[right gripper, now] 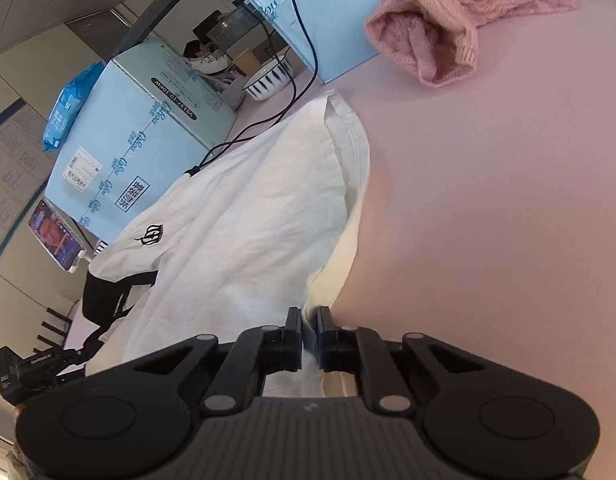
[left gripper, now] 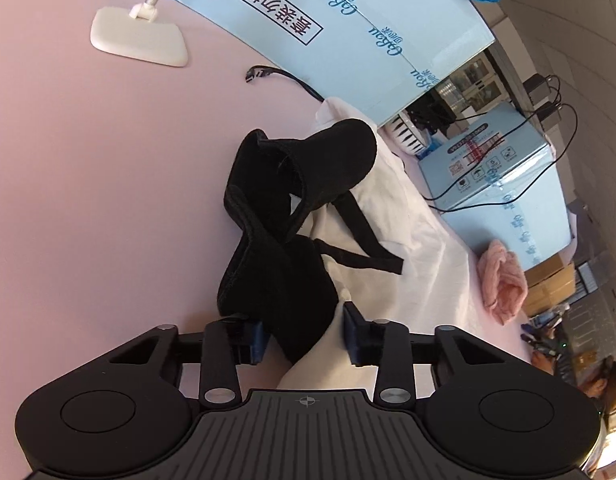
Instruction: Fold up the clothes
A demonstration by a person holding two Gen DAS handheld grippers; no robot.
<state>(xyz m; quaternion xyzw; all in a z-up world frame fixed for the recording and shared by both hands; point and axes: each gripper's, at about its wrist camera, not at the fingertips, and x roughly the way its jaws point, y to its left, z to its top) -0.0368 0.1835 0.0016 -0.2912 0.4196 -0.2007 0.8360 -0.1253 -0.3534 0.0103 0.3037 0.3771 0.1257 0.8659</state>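
On a pale pink table (left gripper: 68, 200) lies a white shirt (right gripper: 248, 220), spread away from both grippers towards light blue cardboard boxes (left gripper: 348, 32) at the far side. Its long axis runs forward from the tongs. The right gripper (right gripper: 309, 336) has its jaws nearly together, pinching the shirt's near hem at the edge beside bare table. The left gripper (left gripper: 304, 336) is partly open; between its blue pads sits the near end of a black padded garment (left gripper: 284, 280) that rests on the shirt's other edge, and I cannot tell whether the pads press it. Both hands are at the near hem, so a fold would likely carry it forward. A pink knitted garment (right gripper: 448, 28) lies well apart.
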